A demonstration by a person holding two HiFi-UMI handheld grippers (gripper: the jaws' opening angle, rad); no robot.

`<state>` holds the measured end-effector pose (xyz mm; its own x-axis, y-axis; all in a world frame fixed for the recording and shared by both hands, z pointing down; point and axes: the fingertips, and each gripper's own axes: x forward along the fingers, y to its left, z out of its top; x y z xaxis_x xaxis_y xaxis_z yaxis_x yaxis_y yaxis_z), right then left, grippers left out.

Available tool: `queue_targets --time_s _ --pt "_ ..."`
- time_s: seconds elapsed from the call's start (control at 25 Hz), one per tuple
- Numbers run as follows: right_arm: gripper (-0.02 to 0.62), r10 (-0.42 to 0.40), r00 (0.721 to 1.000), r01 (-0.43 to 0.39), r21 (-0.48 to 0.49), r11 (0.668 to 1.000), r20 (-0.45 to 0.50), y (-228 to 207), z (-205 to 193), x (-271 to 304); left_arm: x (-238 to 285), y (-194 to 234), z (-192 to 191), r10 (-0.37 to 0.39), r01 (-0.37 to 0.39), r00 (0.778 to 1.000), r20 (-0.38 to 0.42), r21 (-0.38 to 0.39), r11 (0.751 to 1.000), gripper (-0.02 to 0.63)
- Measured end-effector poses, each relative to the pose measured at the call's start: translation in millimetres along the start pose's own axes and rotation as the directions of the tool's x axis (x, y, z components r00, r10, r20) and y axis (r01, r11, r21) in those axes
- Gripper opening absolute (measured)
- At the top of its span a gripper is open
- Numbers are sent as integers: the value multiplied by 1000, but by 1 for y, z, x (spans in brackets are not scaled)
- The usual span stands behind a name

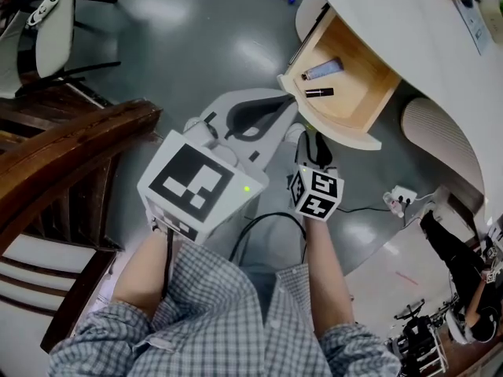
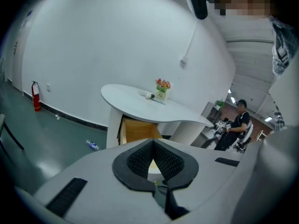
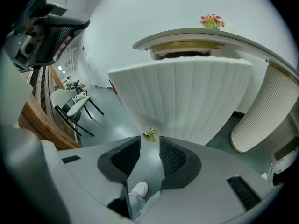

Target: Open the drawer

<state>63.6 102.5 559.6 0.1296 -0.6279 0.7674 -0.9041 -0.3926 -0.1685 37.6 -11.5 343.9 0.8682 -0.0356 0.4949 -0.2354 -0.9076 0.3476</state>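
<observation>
- drawer (image 1: 361, 89) is seen pulled well out from under the white desk (image 1: 409, 38). its wooden inside is exposed, with a tube (image 1: 322, 69) and a dark stick (image 1: 319, 93) lying in it. the task is judged all but done.
- the right gripper (image 3: 149, 146) is held with its jaws apart and nothing between them. the gold knob (image 3: 149, 135) is seen just beyond the tips, on the fluted front.
- the left gripper (image 2: 153, 143) is kept back from the desk, its jaw tips met on nothing.
- if the knob is gripped and pulled further, the drawer could be drawn off its runners and its contents tipped out.
- if the open jaws are pushed forward, the front could be nudged and the drawer partly shut again.
- the knob is small, so a closing made off-centre could be expected to slip off it.
</observation>
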Motion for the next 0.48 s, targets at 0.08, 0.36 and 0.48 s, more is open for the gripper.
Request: queue_targets --time_s 0.08,0.36,0.48 --pt "95 -6 1000 6 20 1000 22 -3 6 -10 -1 -6 4 -12 12 1000 4 -1 1000 5" --pt "34 3 996 -7 43 999 92 -6 30 -55 -3 -23 21 -41 41 999 -11 19 999 5" --pt "20 5 993 -10 46 999 122 -8 45 -74 -8 -29 30 -50 50 999 -4 28 998 5"
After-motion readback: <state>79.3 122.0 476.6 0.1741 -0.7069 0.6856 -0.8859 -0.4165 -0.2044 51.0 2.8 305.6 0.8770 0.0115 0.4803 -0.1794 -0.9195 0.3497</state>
